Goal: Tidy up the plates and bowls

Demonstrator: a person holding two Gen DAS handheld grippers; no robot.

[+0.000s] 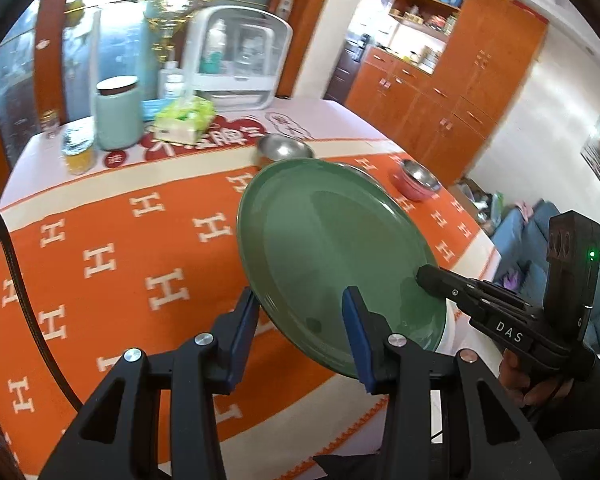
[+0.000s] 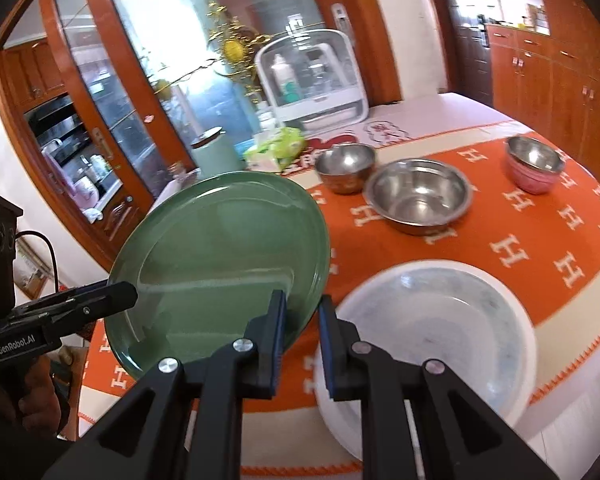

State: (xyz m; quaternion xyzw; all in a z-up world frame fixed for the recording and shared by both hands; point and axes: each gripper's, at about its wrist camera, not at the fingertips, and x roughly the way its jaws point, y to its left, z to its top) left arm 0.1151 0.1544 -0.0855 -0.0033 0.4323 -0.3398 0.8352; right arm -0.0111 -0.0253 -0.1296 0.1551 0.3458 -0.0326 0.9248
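Observation:
A large green plate (image 1: 332, 240) (image 2: 220, 248) hangs tilted above the orange table, held by both grippers. My left gripper (image 1: 300, 300) is shut on its near rim, one pad under the plate and one on top; in the right wrist view this gripper (image 2: 128, 294) clamps the plate's left edge. My right gripper (image 2: 302, 304) is shut on the plate's right rim, and it shows in the left wrist view (image 1: 424, 276) biting that edge. A white marbled plate (image 2: 440, 340) lies on the cloth just right of and below the green one.
Two steel bowls (image 2: 346, 164) (image 2: 418, 196) and a pink-sided steel bowl (image 2: 534, 164) stand further back on the orange H-patterned cloth (image 1: 120, 260). A mint canister (image 1: 118, 114), a jar, a green tissue pack (image 1: 186, 118) and a white cabinet (image 1: 236, 52) line the far edge.

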